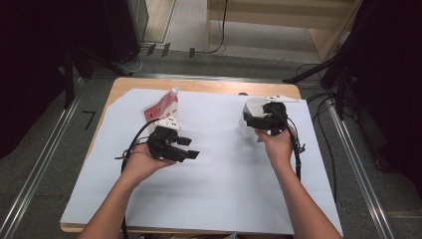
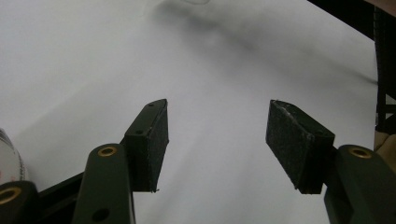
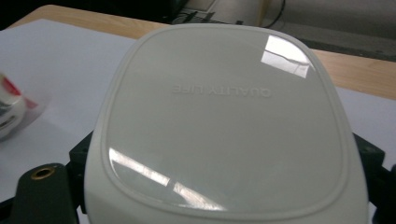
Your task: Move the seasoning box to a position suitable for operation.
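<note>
Right gripper point(image 1: 266, 119): clamped on the sides of a white container point(image 3: 219, 126), held clear of the far right part of the white sheet point(image 1: 214, 174), glossy face tilted toward its own camera. Left gripper point(image 2: 217, 140): spread wide, pinching nothing, hovering over bare sheet.

Could ruck or drag the sheet if set down hard or slid sideways, since it lies loose over the wooden table point(image 1: 199, 85).

Could lose the container outright: smooth rounded walls and small pads, with the grip seemingly taken near one end, so likely to pivot or slip out under a quick swing or an uneven squeeze.

Could topple the red-and-white pouch point(image 1: 163, 107), propped just behind the left gripper, with a careless backward nudge.

Could clash jaw on jaw if brought together without watching the gap.
</note>
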Motion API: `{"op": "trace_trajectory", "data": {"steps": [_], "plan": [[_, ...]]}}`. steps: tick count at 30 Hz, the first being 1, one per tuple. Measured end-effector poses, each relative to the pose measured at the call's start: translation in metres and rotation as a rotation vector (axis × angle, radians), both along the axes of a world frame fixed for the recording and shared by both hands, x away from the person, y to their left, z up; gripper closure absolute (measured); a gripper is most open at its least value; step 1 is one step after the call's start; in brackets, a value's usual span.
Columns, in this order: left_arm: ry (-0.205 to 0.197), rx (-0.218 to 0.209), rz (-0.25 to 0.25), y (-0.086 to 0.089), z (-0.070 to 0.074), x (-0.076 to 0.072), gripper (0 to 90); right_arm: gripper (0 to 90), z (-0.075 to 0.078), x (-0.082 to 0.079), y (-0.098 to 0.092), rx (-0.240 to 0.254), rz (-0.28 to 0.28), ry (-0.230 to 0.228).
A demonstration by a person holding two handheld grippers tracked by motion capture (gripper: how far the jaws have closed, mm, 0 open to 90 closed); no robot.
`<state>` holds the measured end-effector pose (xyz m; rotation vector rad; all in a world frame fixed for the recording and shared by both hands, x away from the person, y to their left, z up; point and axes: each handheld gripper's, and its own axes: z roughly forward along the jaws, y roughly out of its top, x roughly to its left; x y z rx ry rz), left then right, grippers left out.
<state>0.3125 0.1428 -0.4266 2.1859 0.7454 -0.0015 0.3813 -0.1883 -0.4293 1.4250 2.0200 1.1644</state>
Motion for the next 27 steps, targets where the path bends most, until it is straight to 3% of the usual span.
{"op": "trace_trajectory", "data": {"steps": [1, 3, 4, 7, 11, 22, 27], "plan": [[0.002, 0.012, 0.001, 0.000, 0.000, 0.001, 39.9, 15.7, 0.004, -0.006, 0.000, 0.007, 0.042, -0.004], [0.006, 0.008, 0.001, 0.001, 0.000, 0.001, 39.8, 15.7, 0.005, -0.008, 0.001, 0.005, 0.059, -0.007], [0.000, 0.008, 0.005, -0.001, -0.001, 0.000, 39.8, 15.7, 0.007, -0.014, 0.002, -0.005, 0.100, -0.017], [0.000, 0.030, -0.002, -0.001, 0.000, 0.000, 39.5, 15.6, 0.010, -0.024, 0.002, -0.005, 0.155, -0.021], [-0.003, -0.005, -0.003, -0.003, 0.000, -0.001, 39.1, 15.6, 0.011, -0.037, 0.002, -0.015, 0.206, -0.030], [-0.012, 0.019, -0.025, -0.009, -0.002, -0.001, 38.6, 15.6, 0.007, -0.061, 0.006, -0.006, 0.289, -0.040], [-0.042, 0.030, -0.022, -0.008, 0.000, -0.004, 39.1, 15.7, 0.004, -0.063, 0.006, 0.005, 0.314, -0.046]]}}
